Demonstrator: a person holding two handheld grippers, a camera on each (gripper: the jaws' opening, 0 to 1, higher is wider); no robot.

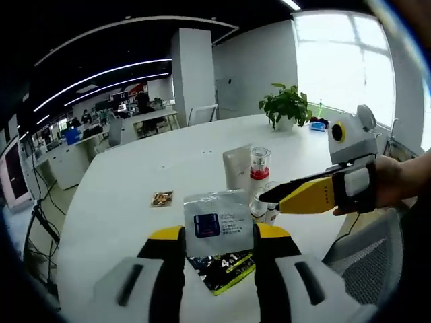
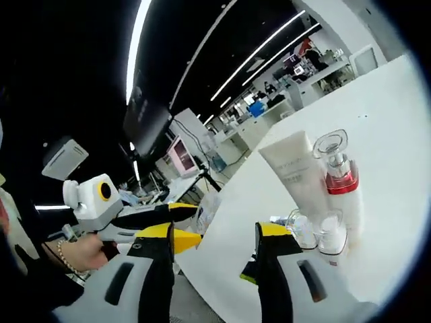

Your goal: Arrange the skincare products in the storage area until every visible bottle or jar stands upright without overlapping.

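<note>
My left gripper (image 1: 219, 235) is shut on a silver sachet (image 1: 219, 222) with a blue label, held upright between its yellow-tipped jaws. Under it a black and yellow packet (image 1: 223, 270) lies on the white table (image 1: 135, 202). Just beyond stand a white tube (image 1: 237, 168), a clear bottle with a red band (image 1: 260, 165) and two small clear bottles (image 1: 262, 210). My right gripper (image 1: 273, 197), held by a hand, points at the small bottles from the right. In its own view my right gripper (image 2: 214, 235) stands open and empty, close to the tube (image 2: 293, 168), red-banded bottle (image 2: 340, 176) and small bottles (image 2: 316, 230).
A small brown packet (image 1: 161, 198) lies flat to the left of the sachet. A potted plant (image 1: 286, 104) stands at the far side of the table, with a chair (image 1: 202, 114) behind. The table's near edge runs just below both grippers. Office desks fill the background.
</note>
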